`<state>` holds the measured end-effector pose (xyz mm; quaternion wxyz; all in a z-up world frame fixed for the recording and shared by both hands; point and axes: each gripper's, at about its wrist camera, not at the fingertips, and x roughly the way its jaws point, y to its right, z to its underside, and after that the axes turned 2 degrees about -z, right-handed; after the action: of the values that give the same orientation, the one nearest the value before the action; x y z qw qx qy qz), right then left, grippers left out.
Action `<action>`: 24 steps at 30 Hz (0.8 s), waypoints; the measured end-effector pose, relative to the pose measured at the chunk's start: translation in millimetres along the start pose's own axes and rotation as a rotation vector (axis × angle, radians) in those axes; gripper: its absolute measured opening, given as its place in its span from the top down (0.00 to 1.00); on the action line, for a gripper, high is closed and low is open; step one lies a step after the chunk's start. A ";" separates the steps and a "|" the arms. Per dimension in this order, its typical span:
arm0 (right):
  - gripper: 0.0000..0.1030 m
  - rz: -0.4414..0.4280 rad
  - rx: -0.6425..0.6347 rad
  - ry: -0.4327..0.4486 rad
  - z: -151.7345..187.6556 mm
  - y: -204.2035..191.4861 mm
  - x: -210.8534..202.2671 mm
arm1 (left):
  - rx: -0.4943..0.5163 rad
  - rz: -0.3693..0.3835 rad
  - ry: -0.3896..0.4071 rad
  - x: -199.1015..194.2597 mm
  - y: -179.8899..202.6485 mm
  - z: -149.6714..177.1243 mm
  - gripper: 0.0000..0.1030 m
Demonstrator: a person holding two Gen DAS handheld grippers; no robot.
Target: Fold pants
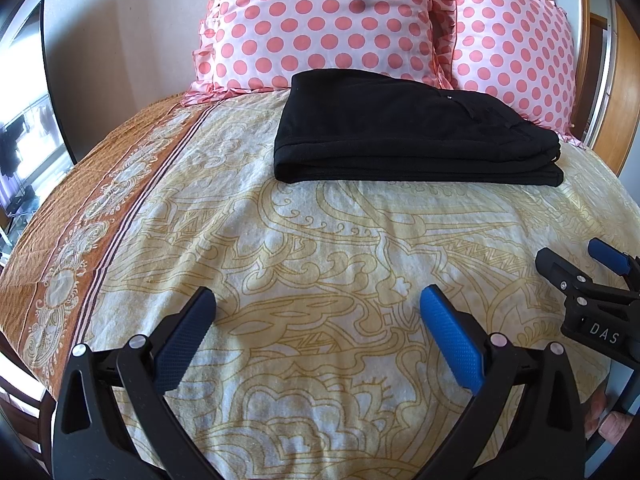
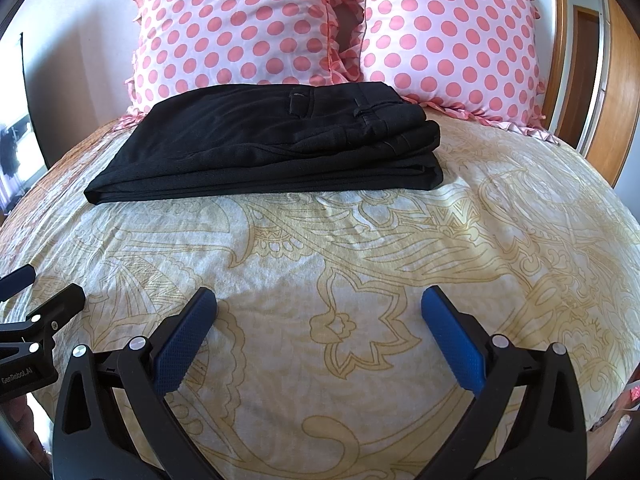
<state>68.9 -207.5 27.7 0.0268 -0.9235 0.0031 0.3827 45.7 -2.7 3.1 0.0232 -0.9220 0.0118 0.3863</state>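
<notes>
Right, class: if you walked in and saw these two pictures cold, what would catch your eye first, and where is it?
First, the black pants, folded into a flat stack at the far end of the patterned bedspread. Right behind them stand two pink polka-dot pillows, propped upright side by side. Nearest the camera, the left gripper and right gripper hang open over the bedspread, holding nothing.

Pillows (image 1: 320, 24) — tops cut off — bases behind pants (image 1: 400, 132)

Daylit bed (image 1: 320, 240) with polka-dot pillows (image 2: 240, 28) against a pale wall (image 1: 132, 40).
</notes>
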 end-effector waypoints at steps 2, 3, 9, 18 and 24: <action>0.01 0.001 0.001 -0.001 0.3 0.0 -0.1 | 0.000 0.000 -0.001 0.1 0.0 0.1 0.02; 0.01 0.001 0.001 0.000 0.1 0.1 0.0 | 0.000 0.000 -0.004 0.4 0.1 0.2 0.02; 0.01 0.001 0.000 0.001 -0.3 -1.5 -0.2 | 0.003 0.000 -0.016 1.0 0.5 -1.0 0.02; 0.01 0.001 0.000 0.001 -0.7 -2.2 0.0 | 0.003 0.001 -0.026 1.6 0.4 -1.9 0.02; 0.01 0.001 0.001 0.003 -0.5 -2.2 -0.1 | 0.014 0.007 -0.015 1.8 0.5 -0.7 0.02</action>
<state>69.3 -205.3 28.2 0.0269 -0.9240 0.0038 0.3815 47.4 -3.2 2.3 0.0286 -0.9188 0.0176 0.3934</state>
